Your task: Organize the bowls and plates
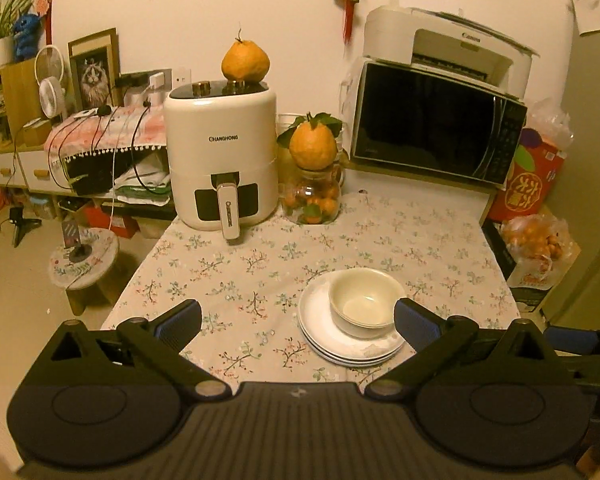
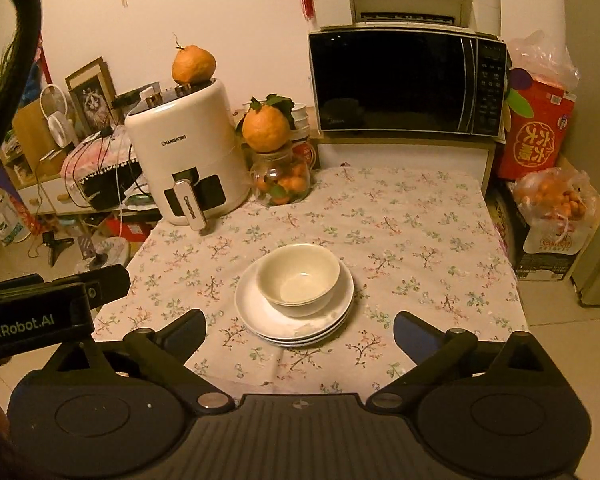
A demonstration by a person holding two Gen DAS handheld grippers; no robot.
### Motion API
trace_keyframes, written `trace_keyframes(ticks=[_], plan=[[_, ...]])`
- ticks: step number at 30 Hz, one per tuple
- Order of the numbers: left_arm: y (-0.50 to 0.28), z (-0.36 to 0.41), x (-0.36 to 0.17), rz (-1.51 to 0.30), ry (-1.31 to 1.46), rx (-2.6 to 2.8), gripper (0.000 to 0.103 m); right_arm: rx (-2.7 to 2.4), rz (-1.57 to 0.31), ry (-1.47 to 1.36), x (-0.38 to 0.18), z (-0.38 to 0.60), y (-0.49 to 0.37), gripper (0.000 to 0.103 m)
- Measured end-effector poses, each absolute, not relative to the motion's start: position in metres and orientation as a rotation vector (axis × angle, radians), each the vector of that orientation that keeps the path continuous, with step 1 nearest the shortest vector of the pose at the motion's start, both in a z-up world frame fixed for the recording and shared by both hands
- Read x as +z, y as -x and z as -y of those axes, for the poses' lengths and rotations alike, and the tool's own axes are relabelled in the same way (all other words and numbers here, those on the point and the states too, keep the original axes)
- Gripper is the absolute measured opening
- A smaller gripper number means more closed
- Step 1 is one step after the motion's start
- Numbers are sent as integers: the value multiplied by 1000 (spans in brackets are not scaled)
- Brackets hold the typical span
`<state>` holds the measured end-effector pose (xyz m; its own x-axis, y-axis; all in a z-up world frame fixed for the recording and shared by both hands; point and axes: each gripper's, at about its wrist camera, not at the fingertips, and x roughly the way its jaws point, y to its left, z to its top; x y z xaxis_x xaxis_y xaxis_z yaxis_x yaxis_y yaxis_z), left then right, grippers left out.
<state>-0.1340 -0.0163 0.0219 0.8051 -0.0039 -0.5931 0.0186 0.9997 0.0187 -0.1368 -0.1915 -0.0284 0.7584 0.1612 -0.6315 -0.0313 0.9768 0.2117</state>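
Observation:
A stack of white plates (image 1: 332, 340) (image 2: 260, 316) lies on the floral tablecloth, with nested cream bowls (image 1: 362, 300) (image 2: 298, 276) sitting on top of it. My left gripper (image 1: 298, 314) hangs open above the table's near edge, left of and short of the stack; its right finger overlaps the bowls' rim in the picture. My right gripper (image 2: 300, 330) is open too, drawn back in front of the stack, with nothing between its fingers. The left gripper's body also shows at the left edge of the right wrist view.
A white air fryer (image 1: 222, 156) (image 2: 186, 156) with an orange fruit on it stands at the back left. A glass jar of small oranges (image 1: 312, 196) (image 2: 282, 180) is beside it. A microwave (image 1: 436, 124) (image 2: 408, 82) with a printer on top is at the back right.

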Motion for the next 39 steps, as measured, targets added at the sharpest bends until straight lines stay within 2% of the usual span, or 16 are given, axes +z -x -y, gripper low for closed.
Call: trace_keyframes(ticks=[39], plan=[[121,25,9,-716,-72,-56,103,84,-772,-222,-50,202,126,99]])
